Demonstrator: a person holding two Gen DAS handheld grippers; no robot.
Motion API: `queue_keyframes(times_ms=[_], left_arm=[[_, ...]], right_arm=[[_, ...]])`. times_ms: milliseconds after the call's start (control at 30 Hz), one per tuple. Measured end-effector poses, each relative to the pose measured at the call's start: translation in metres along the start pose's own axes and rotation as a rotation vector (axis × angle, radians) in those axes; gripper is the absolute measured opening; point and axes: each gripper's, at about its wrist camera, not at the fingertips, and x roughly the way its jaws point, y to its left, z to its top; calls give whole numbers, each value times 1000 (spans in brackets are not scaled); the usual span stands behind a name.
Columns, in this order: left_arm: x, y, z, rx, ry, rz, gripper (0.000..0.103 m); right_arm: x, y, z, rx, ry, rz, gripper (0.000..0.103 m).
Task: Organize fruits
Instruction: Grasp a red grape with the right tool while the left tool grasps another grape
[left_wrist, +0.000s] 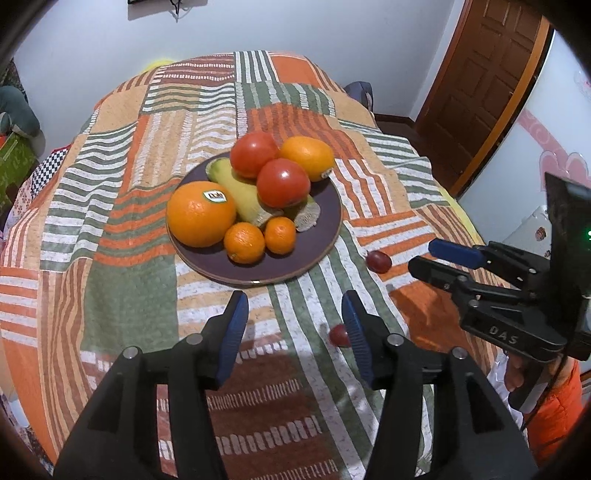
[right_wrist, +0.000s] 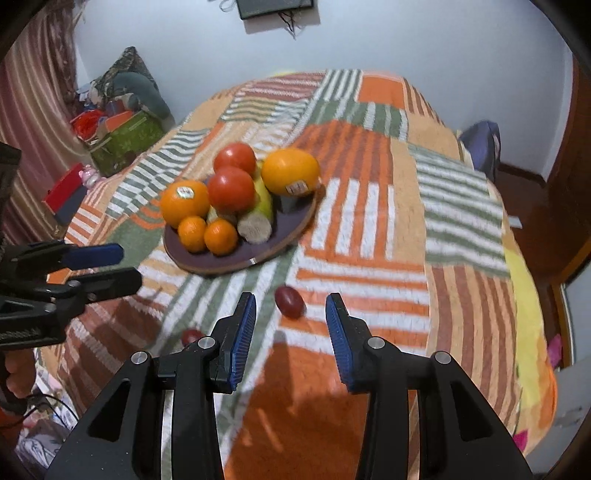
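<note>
From the left wrist camera, the left gripper (left_wrist: 293, 334) is hanging over the striped patchwork bedspread (left_wrist: 122, 229) with its jaws apart and nothing between them. Ahead, a dark purple plate (left_wrist: 317, 243) is carrying a large stickered orange (left_wrist: 199, 214), two tomatoes (left_wrist: 282, 182), two mandarins (left_wrist: 243, 243), a yellow-orange fruit (left_wrist: 308, 157) and a yellow-green fruit lying across the plate (left_wrist: 236, 192). One red grape (left_wrist: 378, 260) is lying on the cloth right of the plate; another (left_wrist: 338, 335) is lying just beside the right finger.

From the right wrist camera, the right gripper (right_wrist: 290, 334) is hovering with jaws parted and empty, the nearer grape (right_wrist: 290, 302) lying on the cloth just beyond its fingertips.
</note>
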Motion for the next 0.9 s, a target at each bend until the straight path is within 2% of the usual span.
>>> queue_keyframes(times_ms=[200, 400, 567, 633, 900], left_arm=[[8, -4, -4, 3, 27, -8, 53], [21, -6, -6, 2, 60, -19, 53], [29, -9, -8, 10, 83, -38, 53], [33, -11, -10, 15, 95, -44, 53], [45, -23, -16, 35, 134, -73, 53]], right_arm=[[9, -10, -6, 33, 34, 19, 36], [25, 4, -2, -21, 46, 35, 36], [40, 9, -1, -44, 61, 14, 28], [44, 9, -1, -53, 66, 2, 21], [32, 3, -3, -46, 46, 1, 21]])
